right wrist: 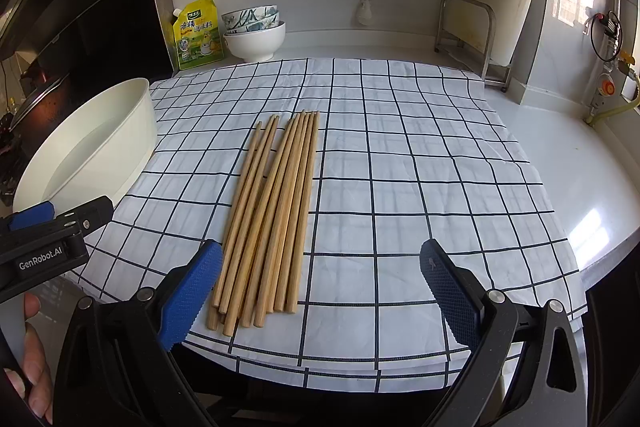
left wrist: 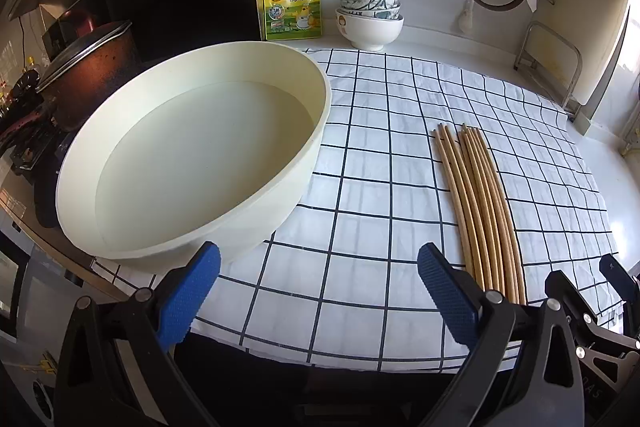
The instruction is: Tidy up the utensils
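From the left wrist view, the left gripper (left wrist: 319, 291) hangs over the near edge of a white cloth with a dark grid pattern (left wrist: 360, 163), its blue-padded jaws spread wide with nothing between them. A large round cream plastic basin (left wrist: 192, 155) holding clear water sits on the cloth's left part, just ahead of the left pad. A bundle of long light-wooden chopsticks (left wrist: 480, 203) lies flat on the cloth to the right of the basin, well apart from it, thin tips pointing away. Behind, against the wall, stand a yellow-green seasoning pouch (left wrist: 291, 5) and a stack of ceramic bowls (left wrist: 370, 19). A dark lidded pot (left wrist: 86, 67) sits on the stove at left

From the right wrist view, the right gripper (right wrist: 320, 287) is also released, jaws wide apart and empty. The chopsticks (right wrist: 272, 211) lie side by side, slightly fanned, their thick ends reaching the gap between the pads, closer to the left pad and touching neither. The basin (right wrist: 96, 147) stands at the cloth's left edge (right wrist: 400, 163). The left gripper's (right wrist: 48, 219) tip shows at lower left, with a person's fingers (right wrist: 36, 363) below it
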Motion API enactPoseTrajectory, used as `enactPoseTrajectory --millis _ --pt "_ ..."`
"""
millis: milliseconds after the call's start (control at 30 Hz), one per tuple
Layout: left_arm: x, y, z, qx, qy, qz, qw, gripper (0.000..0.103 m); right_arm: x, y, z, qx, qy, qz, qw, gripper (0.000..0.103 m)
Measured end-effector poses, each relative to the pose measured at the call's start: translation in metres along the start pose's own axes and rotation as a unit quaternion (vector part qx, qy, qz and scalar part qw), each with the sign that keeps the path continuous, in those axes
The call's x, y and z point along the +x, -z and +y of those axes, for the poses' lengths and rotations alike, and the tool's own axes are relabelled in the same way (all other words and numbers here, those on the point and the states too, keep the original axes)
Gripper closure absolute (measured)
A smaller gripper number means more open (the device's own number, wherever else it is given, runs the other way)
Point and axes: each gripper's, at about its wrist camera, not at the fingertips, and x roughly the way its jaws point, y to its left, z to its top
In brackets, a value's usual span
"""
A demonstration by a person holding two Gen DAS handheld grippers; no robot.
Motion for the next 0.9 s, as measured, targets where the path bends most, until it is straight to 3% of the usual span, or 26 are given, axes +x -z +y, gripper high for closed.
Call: enactPoseTrajectory --millis 900 --pt "-0.0014 -0.0003 -0.0004 0.001 0.000 0.000 1.0000 0.006 -0.0034 -0.0016 0.0013 -0.002 0.000 -0.002 1.000 0.009"
